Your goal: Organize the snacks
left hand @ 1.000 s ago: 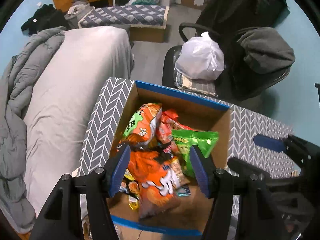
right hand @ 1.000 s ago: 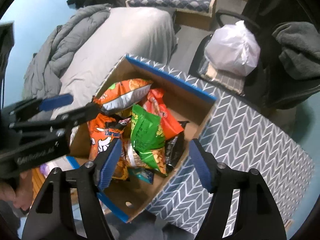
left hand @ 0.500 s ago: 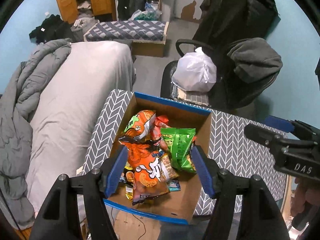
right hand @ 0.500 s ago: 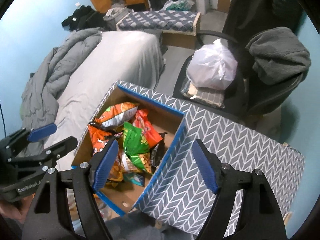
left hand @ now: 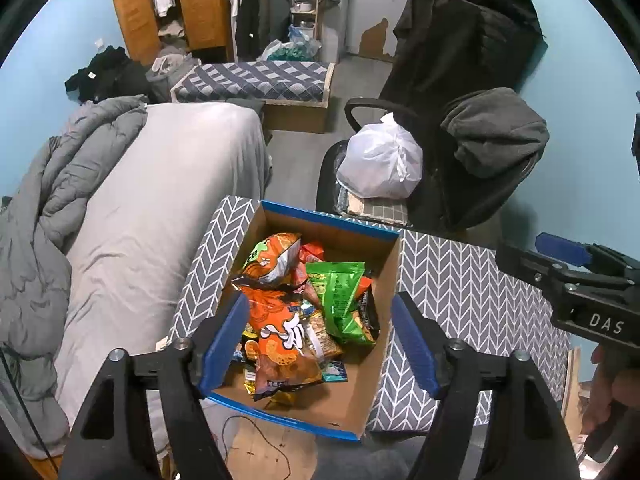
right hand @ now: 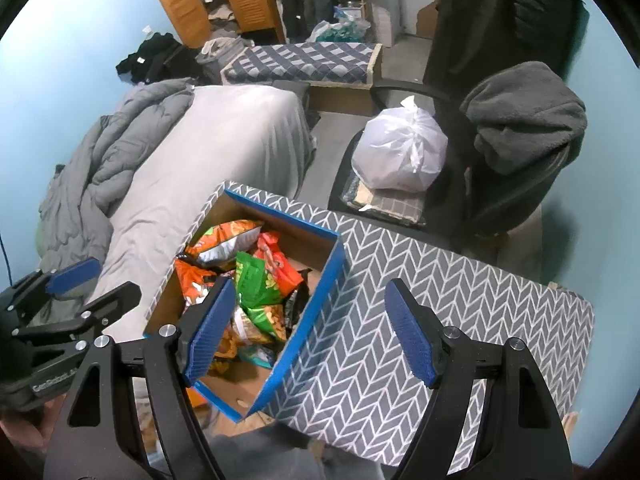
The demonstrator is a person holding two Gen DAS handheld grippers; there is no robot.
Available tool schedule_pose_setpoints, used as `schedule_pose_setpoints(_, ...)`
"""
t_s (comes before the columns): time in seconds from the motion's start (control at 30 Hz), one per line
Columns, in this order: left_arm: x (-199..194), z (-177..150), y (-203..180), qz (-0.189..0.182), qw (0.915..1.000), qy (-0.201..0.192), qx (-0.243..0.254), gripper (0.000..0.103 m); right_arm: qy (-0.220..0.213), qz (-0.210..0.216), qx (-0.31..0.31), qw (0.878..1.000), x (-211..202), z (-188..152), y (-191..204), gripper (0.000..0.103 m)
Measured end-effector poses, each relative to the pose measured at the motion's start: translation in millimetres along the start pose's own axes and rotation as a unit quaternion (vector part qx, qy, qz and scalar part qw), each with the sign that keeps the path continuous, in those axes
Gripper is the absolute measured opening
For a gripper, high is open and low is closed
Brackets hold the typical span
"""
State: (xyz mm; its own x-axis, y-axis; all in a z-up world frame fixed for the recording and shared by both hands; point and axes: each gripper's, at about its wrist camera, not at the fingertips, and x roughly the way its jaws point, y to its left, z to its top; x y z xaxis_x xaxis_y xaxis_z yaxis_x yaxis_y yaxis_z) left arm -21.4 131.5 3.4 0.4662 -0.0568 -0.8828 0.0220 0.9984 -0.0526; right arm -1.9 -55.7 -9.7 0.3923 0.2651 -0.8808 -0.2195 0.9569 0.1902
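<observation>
Both grippers hang above the cardboard box (left hand: 384, 276), pointing down at it. The left gripper (left hand: 320, 344) has just been opening its jaws, and nothing sits between its blue pads; the snack bags show well below the gap, untouched. The right gripper (right hand: 310, 332) has also widened a little and is empty, framing the box's near right wall.

Inside the box the snacks lie in a loose heap: an orange cheese-puff bag (left hand: 280, 340) nearest, a green bag (left hand: 340, 292) just right of it, and an orange-and-green bag (left hand: 272, 256) toward the far wall. The box stands on the chevron-patterned surface (left hand: 460, 288).

Against the earlier frames, both grippers have drawn up and away: the box looks smaller and more of the room beyond it shows. This reads as a release and retreat, so the bags seem settled in the box.
</observation>
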Motion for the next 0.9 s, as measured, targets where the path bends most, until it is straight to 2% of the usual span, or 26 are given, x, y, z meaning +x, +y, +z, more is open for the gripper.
schedule_pose_setpoints(0.23,-6.1,-0.1,-7.8,0.004,1.0000,-0.007,0.001,0.081,-0.004,-0.006,0.013,1.000,-10.0,-9.0,-10.2,0.077)
schedule_pose_setpoints(0.9,-7.6,-4.1,-23.9,0.007,1.0000,0.003,0.006,0.081,-0.004,-0.003,0.024,1.000,-17.4,-16.5,-23.1,0.077)
